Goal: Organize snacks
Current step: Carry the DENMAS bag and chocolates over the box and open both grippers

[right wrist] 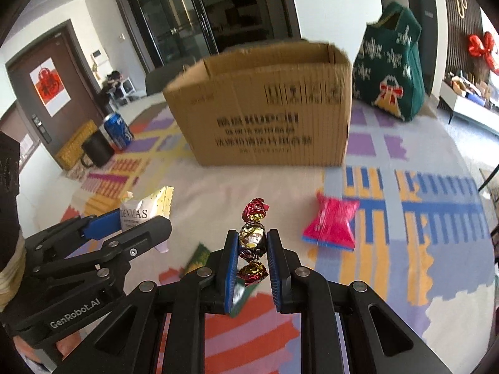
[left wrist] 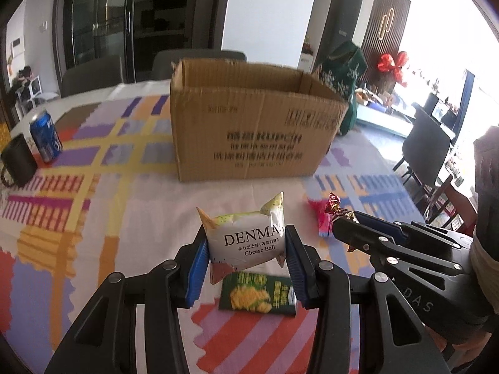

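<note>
My left gripper (left wrist: 246, 249) is shut on a white Cheese Ball snack packet (left wrist: 246, 240) and holds it above the table; the packet also shows in the right wrist view (right wrist: 143, 212). My right gripper (right wrist: 252, 243) is shut on a foil-wrapped candy (right wrist: 253, 237), red and gold twisted ends showing; the candy also shows in the left wrist view (left wrist: 338, 210). An open cardboard box (left wrist: 252, 124) stands behind them, also in the right wrist view (right wrist: 265, 109). A green snack packet (left wrist: 257, 294) lies on the cloth below the left gripper. A pink packet (right wrist: 332, 222) lies to the right.
A colourful tablecloth (left wrist: 103, 205) covers the table. A blue can (left wrist: 46, 135) and a black mug (left wrist: 17, 160) stand at the far left. A green knitted bag (right wrist: 391, 62) stands right of the box. Chairs (left wrist: 427, 146) stand beyond the table's right edge.
</note>
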A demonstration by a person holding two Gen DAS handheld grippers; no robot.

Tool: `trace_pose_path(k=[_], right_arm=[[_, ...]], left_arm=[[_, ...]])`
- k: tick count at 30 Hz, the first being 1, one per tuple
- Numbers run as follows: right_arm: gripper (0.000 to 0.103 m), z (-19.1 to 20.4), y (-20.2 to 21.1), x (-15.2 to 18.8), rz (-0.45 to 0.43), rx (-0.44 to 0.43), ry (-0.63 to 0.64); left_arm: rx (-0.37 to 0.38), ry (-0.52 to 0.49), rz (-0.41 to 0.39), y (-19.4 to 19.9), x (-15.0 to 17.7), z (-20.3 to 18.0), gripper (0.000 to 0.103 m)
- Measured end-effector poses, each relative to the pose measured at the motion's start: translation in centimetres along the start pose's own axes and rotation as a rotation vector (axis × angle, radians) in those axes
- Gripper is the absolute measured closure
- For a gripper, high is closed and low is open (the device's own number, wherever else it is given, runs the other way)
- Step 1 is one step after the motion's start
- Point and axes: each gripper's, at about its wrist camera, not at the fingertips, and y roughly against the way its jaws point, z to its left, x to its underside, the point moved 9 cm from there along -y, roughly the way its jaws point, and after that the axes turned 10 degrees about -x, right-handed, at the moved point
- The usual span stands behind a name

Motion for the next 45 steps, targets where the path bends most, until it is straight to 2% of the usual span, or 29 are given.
trace_pose_path(k=[12,21,27,40,43,45], right_arm=[[0.083,0.5,2.2,-6.6,-0.138,0.013,0.048],[0.083,0.9,3.0,-11.5,-0.208,0.024,0.084],[0.083,0.6,2.5,-14.0,-0.223,0.022,0.102],[0.083,-1.6,-0.5,-17.6,-0.212,0.045,0.101],[0.083,-2.1,-1.5,-18.1,-0.201,0.051,0.097],[0.083,-2.4,-2.0,-18.3,-0.194,0.056,0.094]], left_arm=[[-0.008,0.013,-0.098,1.0,-6.7,0.8,0.058],[-0.023,0.002,-0.131,0.6,-11.5,1.2,0.058],[-0.033,-0.010,-0.137,-0.4,-13.6,0.9,0.058],[-0.054,-0.014,-0.101,-5.2,-17.0,1.4,0.057],[-0.054,-0.013,-0.072,-6.4,-17.4,1.4,0.055],[-0.065,0.000,-0.061,-7.0,-17.6,1.7,0.048]])
